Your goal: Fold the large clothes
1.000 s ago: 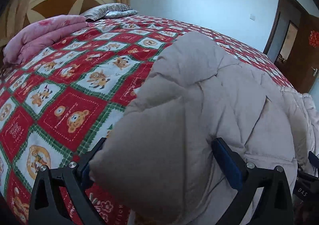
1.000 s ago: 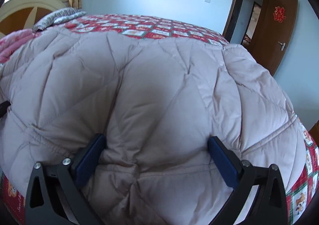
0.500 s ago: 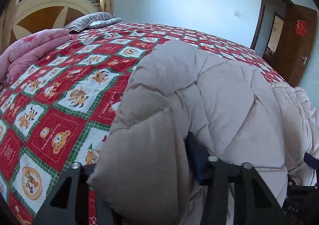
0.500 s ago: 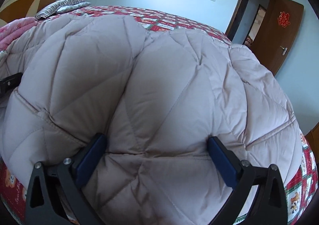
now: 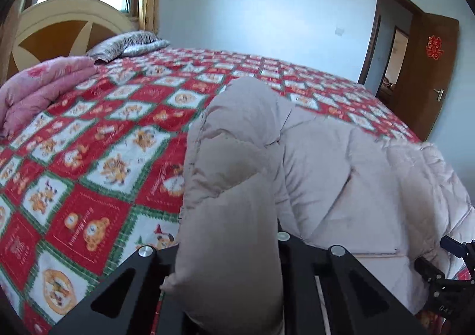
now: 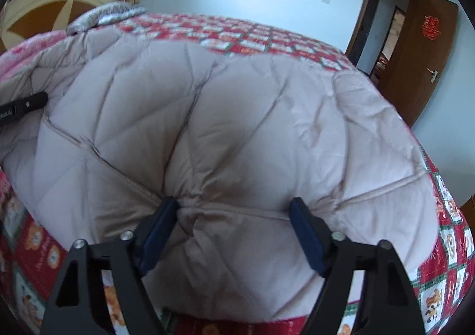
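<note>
On a red patchwork bedspread (image 5: 98, 156), a beige padded coat (image 6: 237, 127) is pinched at one edge by the left gripper (image 5: 228, 249) while the right gripper's (image 6: 234, 234) jaws are closing around a bunched fold.

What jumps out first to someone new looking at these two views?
The puffy beige quilted coat heaped at the near edge of the bed, filling the right wrist view. Under it, the loud red-and-green cartoon bedspread. The left tongs are shut on a coat fold; the right tongs are closing around another bulge.
</note>
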`<state>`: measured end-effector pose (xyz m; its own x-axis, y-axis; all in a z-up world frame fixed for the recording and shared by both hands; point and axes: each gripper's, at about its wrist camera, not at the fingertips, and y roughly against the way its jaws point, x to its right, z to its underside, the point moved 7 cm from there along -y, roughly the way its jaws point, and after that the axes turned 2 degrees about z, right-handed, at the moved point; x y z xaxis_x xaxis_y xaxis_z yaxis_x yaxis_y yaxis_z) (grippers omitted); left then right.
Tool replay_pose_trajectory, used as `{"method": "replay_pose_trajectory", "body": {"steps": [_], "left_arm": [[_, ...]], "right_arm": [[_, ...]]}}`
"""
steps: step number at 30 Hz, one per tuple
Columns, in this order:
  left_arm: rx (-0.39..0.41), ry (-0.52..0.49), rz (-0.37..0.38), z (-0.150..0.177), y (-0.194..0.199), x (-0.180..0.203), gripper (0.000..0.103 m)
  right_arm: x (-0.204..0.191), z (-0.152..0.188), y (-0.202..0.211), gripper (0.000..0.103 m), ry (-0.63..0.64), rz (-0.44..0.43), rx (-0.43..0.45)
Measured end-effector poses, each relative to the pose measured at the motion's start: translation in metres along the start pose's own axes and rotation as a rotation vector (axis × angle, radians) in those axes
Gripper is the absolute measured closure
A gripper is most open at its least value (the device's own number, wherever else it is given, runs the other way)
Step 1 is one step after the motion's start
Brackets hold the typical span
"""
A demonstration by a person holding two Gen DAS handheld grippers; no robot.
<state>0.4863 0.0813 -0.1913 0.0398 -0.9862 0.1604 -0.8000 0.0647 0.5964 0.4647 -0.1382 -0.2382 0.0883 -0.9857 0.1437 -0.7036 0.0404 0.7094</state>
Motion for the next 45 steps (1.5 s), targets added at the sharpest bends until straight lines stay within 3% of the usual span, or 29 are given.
{"method": "replay_pose_trajectory", "body": {"steps": [5, 8, 17, 21, 31, 36, 45], "left_arm": [[0.083, -0.099, 0.024, -0.035, 0.034, 0.036, 0.091], [0.136, -0.191, 0.052, -0.054, 0.054, 0.076, 0.091], [0.207, -0.459, 0.124, -0.076, 0.067, 0.205, 0.093], [0.217, -0.566, 0.142, -0.065, 0.065, 0.256, 0.093], [0.146, -0.729, 0.239, -0.006, 0.039, 0.360, 0.093], [0.119, -0.780, 0.255, 0.022, 0.022, 0.384, 0.093], [0.141, -0.889, 0.222, 0.060, 0.000, 0.401, 0.093]], "right_arm": [[0.042, -0.007, 0.018, 0.023, -0.083, 0.007, 0.057], [0.067, -0.011, 0.017, 0.023, -0.132, 0.065, 0.069], [0.125, -0.004, -0.001, 0.024, -0.200, 0.153, 0.012], [0.154, 0.012, 0.010, 0.024, -0.247, 0.164, 0.012], [0.193, 0.029, 0.014, 0.023, -0.303, 0.151, 0.007], [0.209, 0.039, 0.011, 0.019, -0.339, 0.150, 0.006], [0.234, 0.060, 0.002, 0.018, -0.410, 0.187, -0.026]]}}
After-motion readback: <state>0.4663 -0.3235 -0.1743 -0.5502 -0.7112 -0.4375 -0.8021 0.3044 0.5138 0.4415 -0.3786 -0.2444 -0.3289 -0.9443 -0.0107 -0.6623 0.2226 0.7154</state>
